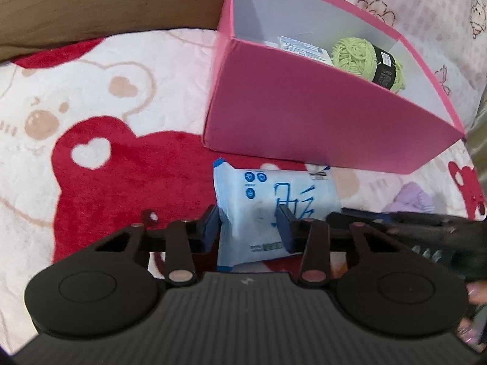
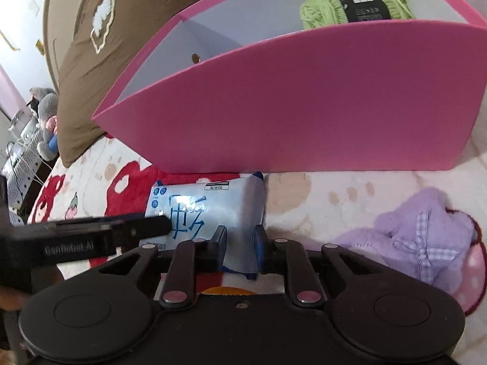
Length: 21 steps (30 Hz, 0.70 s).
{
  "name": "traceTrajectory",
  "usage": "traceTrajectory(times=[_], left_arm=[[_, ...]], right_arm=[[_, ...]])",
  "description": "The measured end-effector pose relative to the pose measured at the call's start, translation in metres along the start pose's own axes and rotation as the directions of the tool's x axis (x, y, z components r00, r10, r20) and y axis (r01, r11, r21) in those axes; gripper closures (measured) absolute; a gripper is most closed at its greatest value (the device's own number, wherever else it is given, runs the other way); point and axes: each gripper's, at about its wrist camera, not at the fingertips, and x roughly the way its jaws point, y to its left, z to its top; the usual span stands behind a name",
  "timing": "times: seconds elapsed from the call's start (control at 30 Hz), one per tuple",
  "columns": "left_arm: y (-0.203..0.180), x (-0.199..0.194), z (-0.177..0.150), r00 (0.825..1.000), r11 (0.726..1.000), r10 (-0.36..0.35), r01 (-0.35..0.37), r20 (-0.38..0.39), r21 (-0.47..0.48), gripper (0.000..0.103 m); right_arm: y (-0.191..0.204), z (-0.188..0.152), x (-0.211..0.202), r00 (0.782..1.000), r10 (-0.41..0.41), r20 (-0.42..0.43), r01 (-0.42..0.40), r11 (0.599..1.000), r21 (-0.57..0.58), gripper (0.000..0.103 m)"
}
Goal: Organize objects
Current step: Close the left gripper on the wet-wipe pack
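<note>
The tidying looks partly done, judging by how things lie: the pink box (image 1: 319, 115) on the bear-print blanket (image 1: 100, 97) already holds a ball of green yarn (image 1: 362, 57) with a black label and a flat white packet (image 1: 304, 49) beside it, while two things are outside it. One is the blue-and-white tissue pack (image 1: 274, 206), lying on the blanket just in front of the box's near wall; the other is a purple plush piece with a checked bow (image 2: 423, 237), off to the right of the pack and near the box. Both grippers are on the tissue pack. The left gripper (image 1: 249, 228) has its fingers set on either side of the pack's left part, closed onto it as far as the view shows. The right gripper (image 2: 242, 245) pinches the pack's right end between its jaws, the wrapper bunched there. The rest of the box floor is hidden behind its wall, so other contents cannot be ruled out. What seems left is lifting the pack over the wall, then the plush piece.
</note>
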Motion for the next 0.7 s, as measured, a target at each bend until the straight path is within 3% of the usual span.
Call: traceTrajectory(times=[0.17,0.27,0.53,0.7], left_arm=[[-0.0021,0.0027,-0.0007,1.000,1.000,-0.023,0.023,-0.014,-0.004,0.066],[0.0031,0.0048,-0.0032,0.999,0.998,-0.040,0.040,-0.015,-0.045,0.066],[0.0026,0.0013,0.0005,0.997,0.994,-0.074,0.071,-0.030,-0.082,0.067],[-0.0036,-0.0011,-0.0010,0.996,0.994,-0.066,0.061,-0.055,-0.088,0.063]], right_arm=[[0.0028,-0.0056,-0.0004,1.000,0.015,0.020,-0.014,0.999,-0.049,0.080],[0.0076,-0.0067,-0.0007,1.000,-0.023,0.021,0.025,0.996,-0.089,0.082],[0.0026,-0.0042,-0.0022,1.000,-0.005,0.017,0.006,0.999,-0.038,0.081],[0.0087,-0.0089,-0.0043,1.000,0.007,0.028,-0.005,0.998,-0.066,0.070]])
